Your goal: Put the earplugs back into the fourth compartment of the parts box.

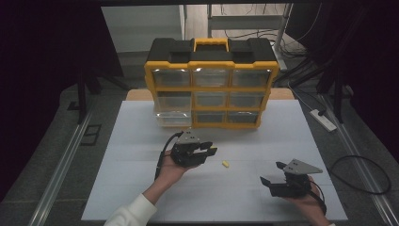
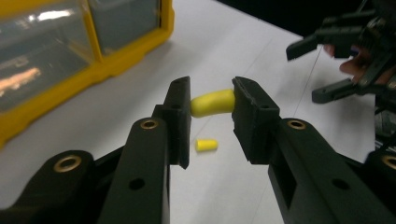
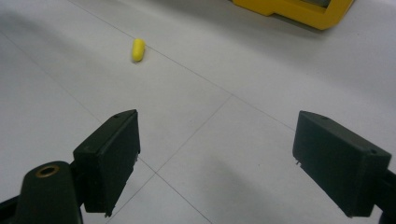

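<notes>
Your left claw (image 2: pixel 211 103) is clamped on a small yellow foam earplug (image 2: pixel 212 102), held crosswise between its pads above the white worktop (image 1: pixel 141 141). A second yellow foam earplug (image 1: pixel 226 164) lies on the worktop just right of that claw. Your right claw (image 1: pixel 273 172), farther right, stands apart and holds nothing.

One yellow foam earplug (image 2: pixel 212 102) is pinched crosswise between the left tongs (image 2: pixel 211 105), lifted above the white surface (image 2: pixel 224 42) and slightly bent. A second earplug (image 2: pixel 206 145), small and cylindrical, lies flat on the surface just beneath it.
</notes>
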`<move>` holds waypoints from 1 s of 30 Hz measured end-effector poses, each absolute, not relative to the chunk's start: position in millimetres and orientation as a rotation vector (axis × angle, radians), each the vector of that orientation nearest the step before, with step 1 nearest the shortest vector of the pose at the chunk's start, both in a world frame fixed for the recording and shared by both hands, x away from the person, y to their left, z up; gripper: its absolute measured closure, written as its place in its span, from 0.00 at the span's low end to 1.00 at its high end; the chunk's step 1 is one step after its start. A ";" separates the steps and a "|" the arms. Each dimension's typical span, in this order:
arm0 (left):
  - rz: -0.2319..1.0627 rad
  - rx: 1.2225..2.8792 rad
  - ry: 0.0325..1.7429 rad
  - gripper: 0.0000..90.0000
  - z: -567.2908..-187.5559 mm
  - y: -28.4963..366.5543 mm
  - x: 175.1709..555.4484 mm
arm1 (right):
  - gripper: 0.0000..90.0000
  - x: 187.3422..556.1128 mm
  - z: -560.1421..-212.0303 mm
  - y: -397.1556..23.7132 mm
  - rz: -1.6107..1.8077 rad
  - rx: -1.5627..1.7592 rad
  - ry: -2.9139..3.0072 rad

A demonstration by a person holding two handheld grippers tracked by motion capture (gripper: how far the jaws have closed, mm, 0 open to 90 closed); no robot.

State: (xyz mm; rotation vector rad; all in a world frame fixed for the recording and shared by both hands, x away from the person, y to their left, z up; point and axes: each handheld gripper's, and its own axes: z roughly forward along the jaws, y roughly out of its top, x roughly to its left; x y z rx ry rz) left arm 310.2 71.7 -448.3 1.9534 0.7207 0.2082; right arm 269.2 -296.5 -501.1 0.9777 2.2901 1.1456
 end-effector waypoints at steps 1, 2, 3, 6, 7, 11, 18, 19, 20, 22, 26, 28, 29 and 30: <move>0.211 1.947 0.719 0.75 -446.1 73.4 310.0 | 0.18 269.2 -501.1 -296.5 1.147 0.979 2.289; 0.216 1.941 0.716 0.75 -443.4 75.6 309.8 | 0.18 269.2 -501.1 -296.5 1.146 0.980 2.289; 0.221 1.932 0.714 0.75 -440.0 78.4 309.4 | 0.18 269.2 -501.1 -296.5 1.147 0.981 2.289; 0.233 1.906 0.712 0.75 -432.5 84.8 308.5 | 0.18 269.5 -501.2 -296.4 1.146 0.979 2.289; 0.239 1.898 0.711 0.75 -430.0 86.9 308.3 | 0.18 269.6 -501.3 -296.4 1.145 0.978 2.289; 0.254 1.869 0.713 0.75 -421.4 95.3 307.2 | 0.18 269.6 -501.3 -296.5 1.145 0.980 2.288; 0.287 1.823 0.721 0.75 -407.6 112.3 306.3 | 0.18 269.5 -501.1 -296.6 1.145 0.980 2.288; 0.289 1.815 0.724 0.75 -405.8 115.2 306.3 | 0.18 269.5 -501.1 -296.6 1.144 0.980 2.288; 0.292 1.808 0.728 0.75 -404.4 117.4 306.2 | 0.18 269.5 -501.1 -296.6 1.144 0.980 2.288; 0.301 1.798 0.731 0.75 -402.1 121.3 306.0 | 0.18 269.5 -501.1 -296.6 1.143 0.980 2.289; 0.314 1.776 0.737 0.75 -397.1 129.4 305.2 | 0.18 269.4 -501.1 -296.6 1.144 0.980 2.288; 0.321 1.765 0.743 0.75 -394.8 133.4 304.7 | 0.18 269.4 -501.0 -296.7 1.143 0.981 2.288; 0.324 1.760 0.744 0.75 -393.8 135.3 304.5 | 0.18 269.4 -501.0 -296.7 1.143 0.981 2.287; 0.328 1.756 0.745 0.75 -393.0 137.1 304.4 | 0.18 269.4 -501.0 -296.7 1.143 0.981 2.287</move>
